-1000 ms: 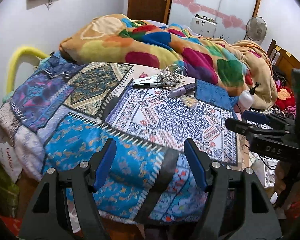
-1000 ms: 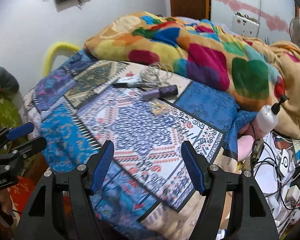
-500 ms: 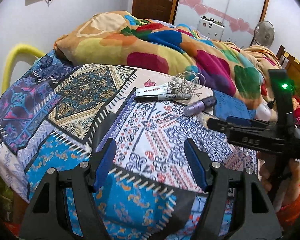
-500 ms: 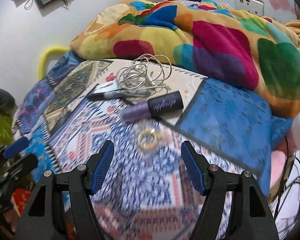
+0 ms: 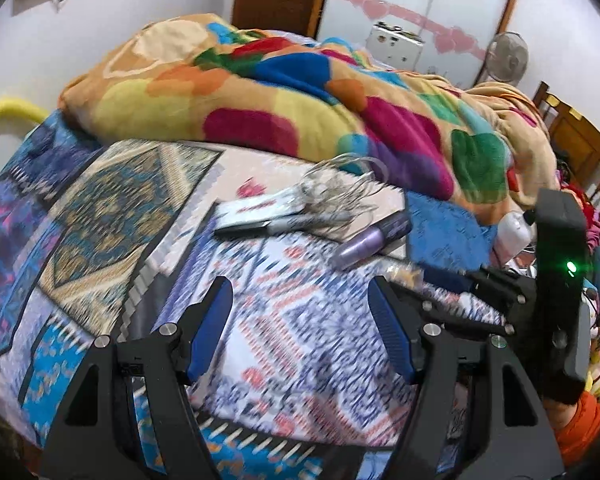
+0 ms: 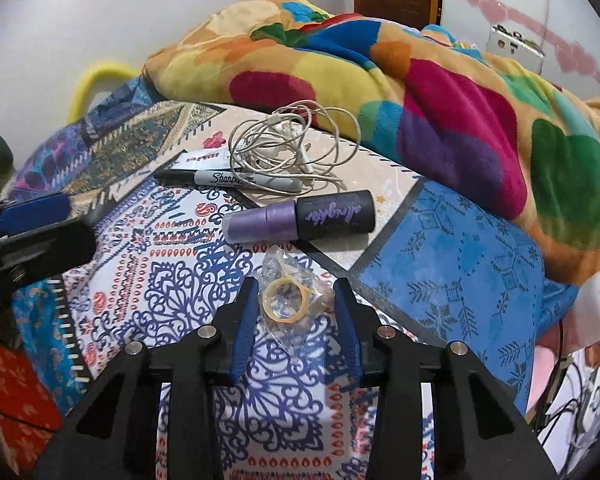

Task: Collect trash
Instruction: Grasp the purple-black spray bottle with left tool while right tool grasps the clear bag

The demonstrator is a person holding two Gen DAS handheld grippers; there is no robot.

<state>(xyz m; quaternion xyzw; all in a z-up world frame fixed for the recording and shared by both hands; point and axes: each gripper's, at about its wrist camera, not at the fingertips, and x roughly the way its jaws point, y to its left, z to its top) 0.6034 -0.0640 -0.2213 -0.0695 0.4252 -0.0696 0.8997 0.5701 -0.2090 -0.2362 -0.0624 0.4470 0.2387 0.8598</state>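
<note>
The right gripper (image 6: 294,312) sits low over the patterned bedspread (image 6: 172,292), its jaws having just been closing, now about half shut, with a crumpled clear plastic wrapper (image 6: 288,284) between them. A yellowish ring (image 6: 286,300) lies inside the wrapper. The blue pads stand just beside the film on either side, and it is hard to tell whether they press it yet, so I judge nothing is gripped for now.

To do this pick well, the jaws should go on closing until the film is pinched, low enough to catch the plastic but not the cloth beneath, then lift straight up. The wrapper is thin and slippery, so a shallow bite could let it slide out, and the loose ring could drop out.

Just beyond the fingertips lies a purple and black cosmetic tube (image 6: 300,218), near enough to be nudged if the gripper pushes forward. Further ahead are a black marker (image 6: 228,179) and a tangled white cable (image 6: 284,144), then a heaped colourful blanket (image 6: 440,92).

The left gripper (image 5: 300,320) hovers wide open and empty, well to the left of the right fingers, over bare bedspread
</note>
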